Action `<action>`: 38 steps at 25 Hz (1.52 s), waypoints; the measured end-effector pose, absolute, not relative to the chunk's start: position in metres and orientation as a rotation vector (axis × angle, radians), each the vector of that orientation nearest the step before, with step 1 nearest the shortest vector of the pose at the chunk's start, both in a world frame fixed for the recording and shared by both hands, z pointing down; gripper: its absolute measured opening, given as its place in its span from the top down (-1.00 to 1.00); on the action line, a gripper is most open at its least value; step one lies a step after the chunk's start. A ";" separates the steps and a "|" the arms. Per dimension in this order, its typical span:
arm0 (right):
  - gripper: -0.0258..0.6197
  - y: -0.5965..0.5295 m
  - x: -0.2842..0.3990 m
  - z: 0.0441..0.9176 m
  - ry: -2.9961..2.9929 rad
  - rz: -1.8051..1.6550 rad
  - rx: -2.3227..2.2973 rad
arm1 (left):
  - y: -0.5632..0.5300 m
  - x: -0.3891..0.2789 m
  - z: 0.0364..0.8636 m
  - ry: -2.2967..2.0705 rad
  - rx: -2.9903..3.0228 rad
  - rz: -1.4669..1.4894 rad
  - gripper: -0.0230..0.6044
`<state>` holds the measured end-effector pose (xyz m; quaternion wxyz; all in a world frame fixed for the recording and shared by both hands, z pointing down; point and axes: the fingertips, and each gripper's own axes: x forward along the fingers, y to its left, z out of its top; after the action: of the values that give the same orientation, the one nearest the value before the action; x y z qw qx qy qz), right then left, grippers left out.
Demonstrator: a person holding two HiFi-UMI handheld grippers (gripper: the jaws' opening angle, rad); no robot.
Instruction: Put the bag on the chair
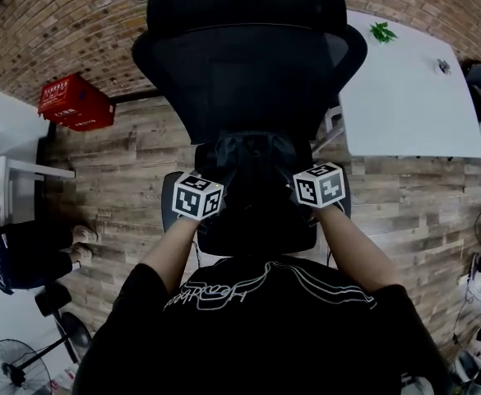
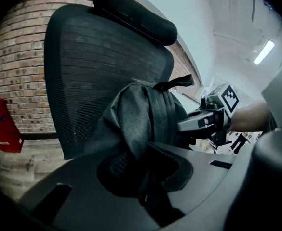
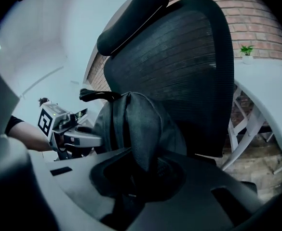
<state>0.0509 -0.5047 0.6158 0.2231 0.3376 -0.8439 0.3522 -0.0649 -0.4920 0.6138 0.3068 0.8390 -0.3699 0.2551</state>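
A black fabric bag (image 1: pixel 252 161) rests on the seat of a black mesh office chair (image 1: pixel 248 72), leaning against the backrest. I hold it from both sides. In the left gripper view, my left gripper (image 2: pixel 131 163) is shut on a fold of the bag (image 2: pixel 141 119), with the chair back (image 2: pixel 92 71) behind it and my right gripper (image 2: pixel 210 120) across. In the right gripper view, my right gripper (image 3: pixel 143 170) pinches another fold of the bag (image 3: pixel 141 124); my left gripper (image 3: pixel 66 129) shows opposite. The bag's top handle (image 2: pixel 174 84) sticks up.
A white table (image 1: pixel 413 97) with a small plant (image 1: pixel 382 32) stands right of the chair. A red crate (image 1: pixel 76 104) sits by the brick wall at left. A person's legs (image 1: pixel 34 257) and a floor fan (image 1: pixel 14 367) are at the lower left.
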 end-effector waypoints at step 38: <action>0.10 -0.437 0.083 0.513 -2.701 0.603 0.993 | -0.416 -0.086 0.542 -1.179 2.229 0.266 -0.01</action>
<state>0.0825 -0.4366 0.5128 0.1004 0.3362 -0.9140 0.2039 -0.0865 -0.4159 0.5420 0.2986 0.8390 -0.4437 0.1003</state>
